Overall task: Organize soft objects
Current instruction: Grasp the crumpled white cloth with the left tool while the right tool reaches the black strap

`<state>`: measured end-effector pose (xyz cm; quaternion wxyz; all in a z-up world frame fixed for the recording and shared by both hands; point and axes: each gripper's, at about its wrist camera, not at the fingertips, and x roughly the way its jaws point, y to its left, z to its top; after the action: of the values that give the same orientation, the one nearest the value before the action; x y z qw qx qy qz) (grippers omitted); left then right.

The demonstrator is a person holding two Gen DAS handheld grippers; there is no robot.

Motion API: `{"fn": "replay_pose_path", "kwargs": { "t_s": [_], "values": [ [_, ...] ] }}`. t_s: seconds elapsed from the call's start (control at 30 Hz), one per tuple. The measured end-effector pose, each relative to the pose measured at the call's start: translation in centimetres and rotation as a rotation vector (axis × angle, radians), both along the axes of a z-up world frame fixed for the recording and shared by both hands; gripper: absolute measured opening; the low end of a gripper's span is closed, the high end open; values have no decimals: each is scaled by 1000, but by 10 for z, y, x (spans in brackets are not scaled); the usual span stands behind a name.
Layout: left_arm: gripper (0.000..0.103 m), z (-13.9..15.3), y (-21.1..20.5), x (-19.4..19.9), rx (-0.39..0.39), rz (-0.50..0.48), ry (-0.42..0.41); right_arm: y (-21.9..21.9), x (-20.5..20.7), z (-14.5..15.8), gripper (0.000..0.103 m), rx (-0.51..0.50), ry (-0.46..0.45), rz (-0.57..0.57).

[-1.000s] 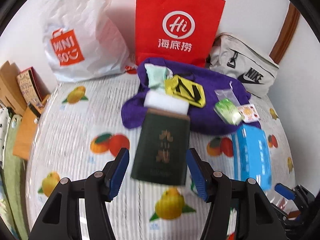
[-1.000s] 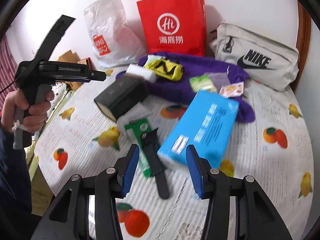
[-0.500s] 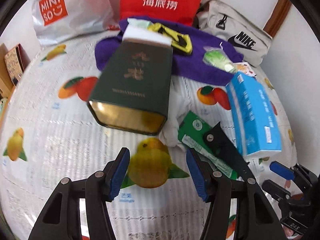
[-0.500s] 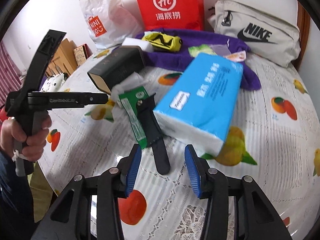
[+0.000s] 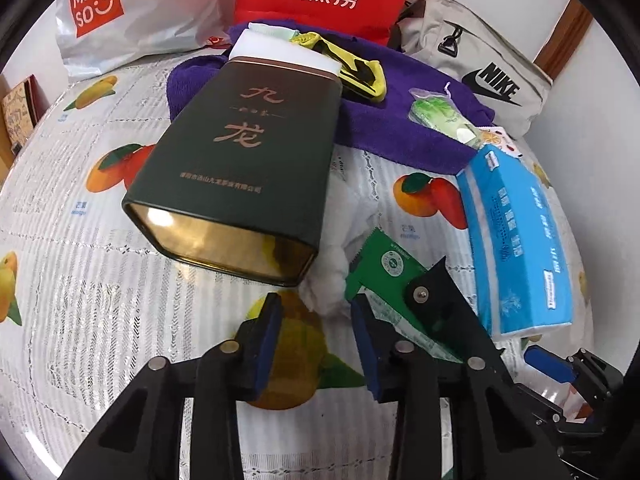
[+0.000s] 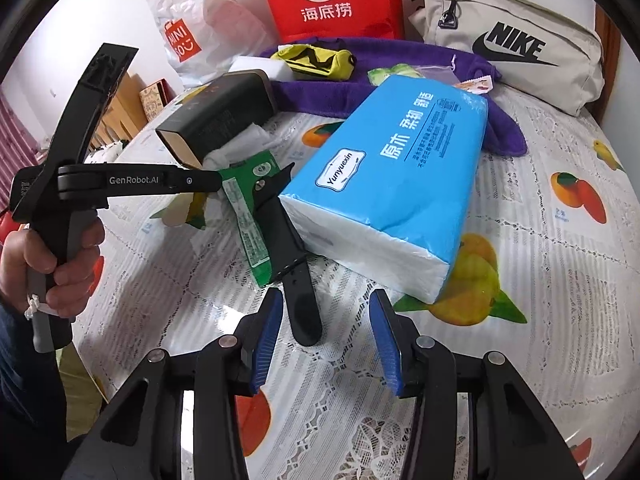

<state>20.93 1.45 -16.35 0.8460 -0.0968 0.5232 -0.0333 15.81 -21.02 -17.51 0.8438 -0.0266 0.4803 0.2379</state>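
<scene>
The left tool [image 5: 316, 312] has come down close over the surface [image 5: 120, 320]; its jaws have just been closing, now narrowed but still apart, with only the crumpled white tissue [image 5: 328, 276] just ahead, not pinched. Taking the dark green tin [image 5: 236, 168] as landmark: it lay far ahead before and now looms just beyond the tips, the tissue at its right open corner. The right tool [image 6: 325, 334] has lowered too, jaws spread, empty, beside the black handle [image 6: 298, 280]. The blue tissue pack [image 6: 392, 176] lies right of the tin.
</scene>
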Motion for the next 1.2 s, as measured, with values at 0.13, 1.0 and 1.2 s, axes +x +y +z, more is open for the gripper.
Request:
{"fn": "replay_pose_path", "kwargs": {
  "t_s": [0.13,1.0,1.2],
  "values": [
    [16,-1,-6,2,-4,-14,6,5,2,-4,40,-18,-9,14],
    [15,7,21,-71,29,-23,-1,-1,-40,0,5,-7,-11,52],
    [17,5,26,-70,24,-10,3,16,-21,9,12,20,-45,58]
  ]
}}
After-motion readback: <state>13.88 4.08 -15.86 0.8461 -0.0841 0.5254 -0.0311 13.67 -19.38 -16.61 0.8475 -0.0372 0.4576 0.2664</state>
